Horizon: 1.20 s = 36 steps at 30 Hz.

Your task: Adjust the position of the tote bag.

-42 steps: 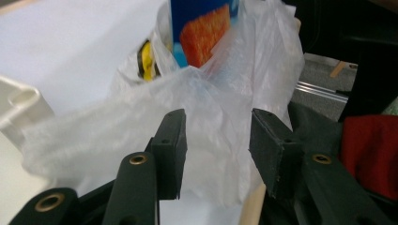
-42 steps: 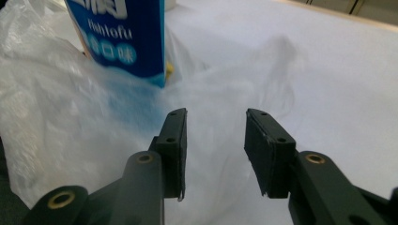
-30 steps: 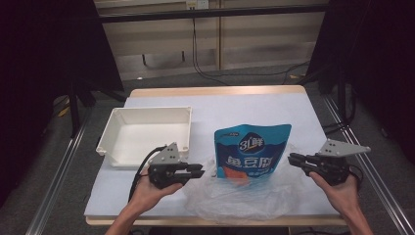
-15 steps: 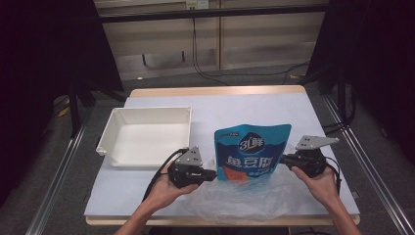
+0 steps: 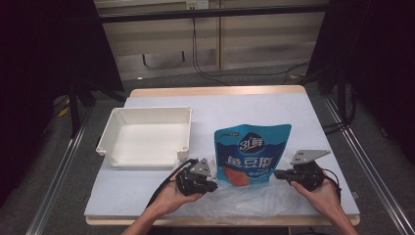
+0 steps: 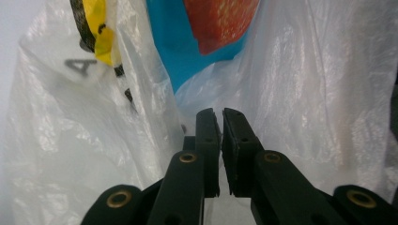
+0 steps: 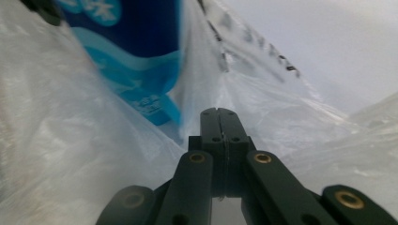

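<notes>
Nearest me, both hands have dropped to the clear plastic bag [image 5: 240, 203] at the table's front edge. The left gripper [image 5: 211, 185] and right gripper [image 5: 277, 173] have just pinched shut on its film, flanking the blue snack pouch [image 5: 252, 154] standing in it, probably to slide the bag off. The white tray [image 5: 147, 137] sits beyond.

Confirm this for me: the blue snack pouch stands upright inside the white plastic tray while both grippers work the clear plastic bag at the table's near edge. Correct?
Not quite. The blue snack pouch stands on the table to the right of the white plastic tray, which holds nothing, as the high view shows. The rest holds: the left gripper and right gripper are both at the clear plastic bag by the near edge.
</notes>
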Motion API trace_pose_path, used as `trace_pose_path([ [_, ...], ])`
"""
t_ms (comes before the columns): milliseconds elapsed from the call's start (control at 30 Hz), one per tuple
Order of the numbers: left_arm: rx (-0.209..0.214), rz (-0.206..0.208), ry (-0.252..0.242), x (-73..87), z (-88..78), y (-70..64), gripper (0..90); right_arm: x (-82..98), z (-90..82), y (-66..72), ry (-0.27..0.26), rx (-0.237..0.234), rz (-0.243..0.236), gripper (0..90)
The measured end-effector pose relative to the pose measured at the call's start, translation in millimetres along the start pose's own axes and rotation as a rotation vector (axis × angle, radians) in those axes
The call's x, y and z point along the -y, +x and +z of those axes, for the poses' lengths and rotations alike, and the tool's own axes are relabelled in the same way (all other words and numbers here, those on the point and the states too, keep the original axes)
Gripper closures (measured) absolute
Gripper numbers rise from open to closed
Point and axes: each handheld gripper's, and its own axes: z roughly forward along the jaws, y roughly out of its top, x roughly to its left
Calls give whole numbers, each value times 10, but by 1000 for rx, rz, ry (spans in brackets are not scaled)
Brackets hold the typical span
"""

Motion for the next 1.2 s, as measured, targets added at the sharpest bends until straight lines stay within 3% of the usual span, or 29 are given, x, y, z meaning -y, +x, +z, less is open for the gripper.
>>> trace_pose_path([
  [133, 9, 9, 18, 8, 56, -22, 837, 30, 13, 91, 29, -27, -31, 900],
  [233, -5, 60, 52, -1, 77, -88, 838, 58, 1, 132, 7, -41, -53, 900],
  [333, 21, 51, 57, -6, 80, -97, 843, 63, 17, 160, 3, -54, -60, 900],
  [367, -10, 47, 36, 2, 95, -104, 842, 63, 37, 168, 9, -68, -68, 900],
  [467, -7, 37, 44, -1, 86, -74, 843, 61, 104, 193, 45, -76, -85, 900],
  [600, -40, 22, 41, 18, 72, -60, 833, 108, 176, 138, 116, -13, -84, 900],
  [667, -61, 29, 58, 31, 41, -53, 816, 123, 161, 102, 116, -19, -68, 900],
  [733, -61, 24, 57, 57, 17, -31, 808, 120, 147, 102, 129, 25, -85, 900],
  [833, -96, 27, 60, 94, -19, -43, 801, 107, 132, 87, 155, 78, -91, 900],
  [1000, -122, 29, 79, 120, -58, -51, 801, 99, 119, 23, 176, 140, -82, 900],
  [1067, -136, 31, 93, 117, -67, -59, 800, 96, 124, -20, 173, 146, -77, 900],
  [1100, -165, 57, 95, 113, -56, -80, 801, 93, 119, -34, 180, 144, -67, 900],
  [1133, -173, 58, 103, 105, -54, -90, 801, 92, 123, -57, 176, 145, -83, 900],
  [1200, -168, 58, 119, 98, -66, -89, 804, 91, 119, -76, 177, 153, -79, 900],
])
